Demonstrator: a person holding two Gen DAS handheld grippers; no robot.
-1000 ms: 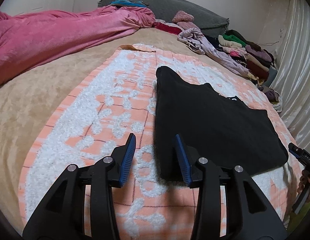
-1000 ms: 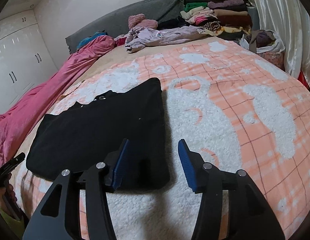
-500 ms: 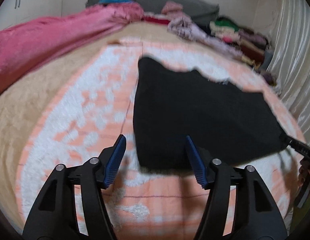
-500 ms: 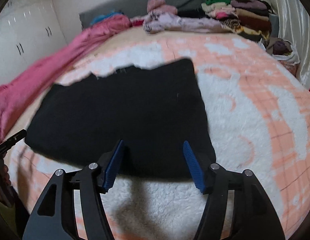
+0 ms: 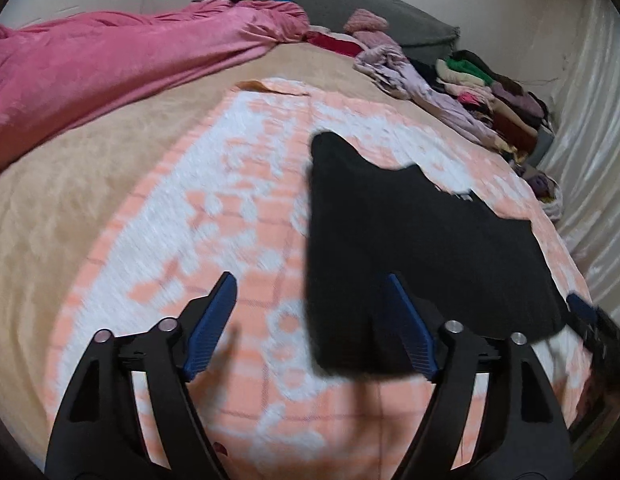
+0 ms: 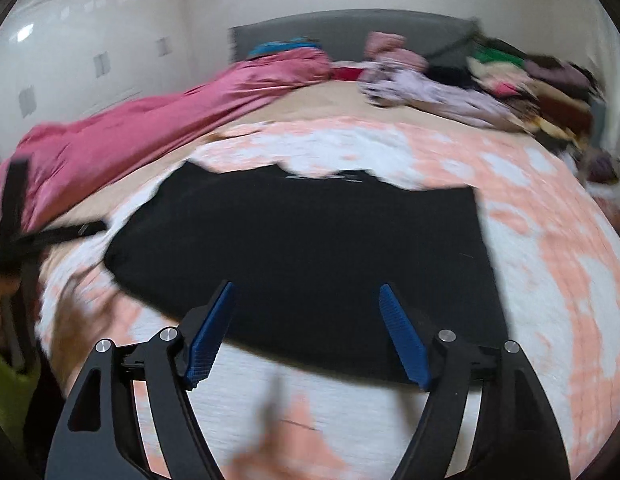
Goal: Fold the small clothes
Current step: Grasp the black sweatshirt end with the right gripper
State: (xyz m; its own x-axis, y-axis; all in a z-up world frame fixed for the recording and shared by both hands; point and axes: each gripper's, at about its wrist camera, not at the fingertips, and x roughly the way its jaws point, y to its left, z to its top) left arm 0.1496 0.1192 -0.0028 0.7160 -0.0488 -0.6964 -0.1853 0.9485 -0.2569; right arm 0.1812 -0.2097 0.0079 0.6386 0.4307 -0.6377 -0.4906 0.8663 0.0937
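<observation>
Lying flat on the peach blanket [image 5: 246,216], a black top [image 5: 422,248] is spread out w/ neckline away from the grippers, so no fold looks done yet. Left gripper [image 5: 310,312] & right gripper [image 6: 306,320] are both hovering at its near hem, jaws just been opening wide, gripping nothing. Clothes pile [image 5: 490,92] by the wall is waiting; most of the folding looks left.

Even, soft indoor light; faint shadows fall on the blanket [image 5: 238,208]. Motion blur smears both views, worse in the right. Fisheye bends the edges.
</observation>
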